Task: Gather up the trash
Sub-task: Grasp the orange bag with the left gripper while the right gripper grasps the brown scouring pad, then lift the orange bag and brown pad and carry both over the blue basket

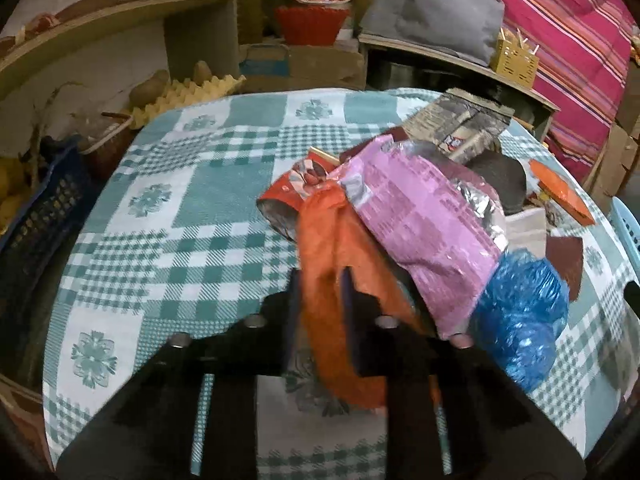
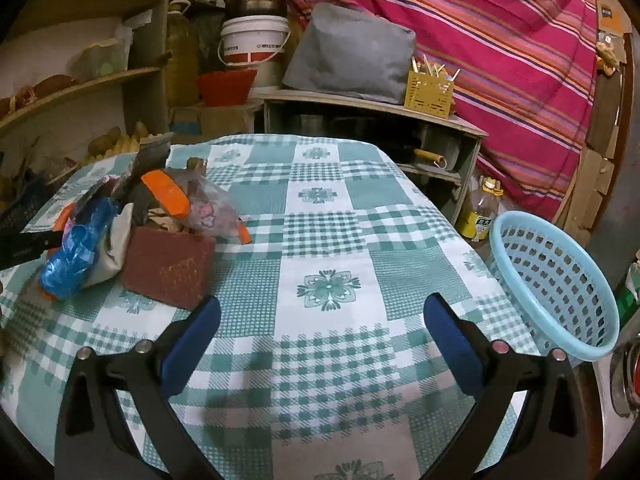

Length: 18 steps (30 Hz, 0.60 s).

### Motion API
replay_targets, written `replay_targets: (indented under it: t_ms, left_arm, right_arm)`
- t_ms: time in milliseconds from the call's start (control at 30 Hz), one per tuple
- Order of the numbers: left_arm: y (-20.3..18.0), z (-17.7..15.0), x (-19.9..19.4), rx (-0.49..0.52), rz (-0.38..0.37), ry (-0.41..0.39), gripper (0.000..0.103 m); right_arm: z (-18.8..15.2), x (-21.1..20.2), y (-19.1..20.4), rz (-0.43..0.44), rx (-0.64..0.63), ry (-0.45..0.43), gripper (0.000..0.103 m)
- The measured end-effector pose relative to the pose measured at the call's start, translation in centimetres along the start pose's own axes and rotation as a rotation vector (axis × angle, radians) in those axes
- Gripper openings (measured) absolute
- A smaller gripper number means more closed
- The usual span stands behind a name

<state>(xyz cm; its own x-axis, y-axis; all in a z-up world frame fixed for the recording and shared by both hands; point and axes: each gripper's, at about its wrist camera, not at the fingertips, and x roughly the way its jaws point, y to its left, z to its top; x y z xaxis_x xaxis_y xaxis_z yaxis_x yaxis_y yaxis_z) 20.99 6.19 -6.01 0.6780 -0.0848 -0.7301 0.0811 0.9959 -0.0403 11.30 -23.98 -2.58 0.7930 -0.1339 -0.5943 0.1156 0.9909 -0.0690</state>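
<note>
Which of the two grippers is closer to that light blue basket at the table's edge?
The right gripper. It hangs open over the tablecloth with the blue basket just off to its side. The left gripper is across at the trash pile, pinching orange plastic.

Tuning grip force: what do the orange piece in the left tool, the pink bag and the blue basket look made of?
Orange piece: thin matte plastic film or tissue, limp and crinkled. Pink bag: foil-lined plastic, silver glint inside the torn edge. Blue basket: rigid moulded plastic, perforated wall.
</note>
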Motion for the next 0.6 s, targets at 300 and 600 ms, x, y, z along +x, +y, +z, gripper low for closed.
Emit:
replay_targets:
  t_ms: [300, 600]
  left_arm:
    - [1.4, -0.5, -2.2, -0.035, -0.014, -0.026, 0.003]
    - [2.6, -1.7, -6.1, -0.036, -0.006, -0.066, 0.002]
  right_arm:
    - [0.5, 0.6, 2.0, 0.027, -0.026, 0.013, 0.099]
    - [1.4, 2.5, 5.8, 0.094, -0.054, 0.083, 0.099]
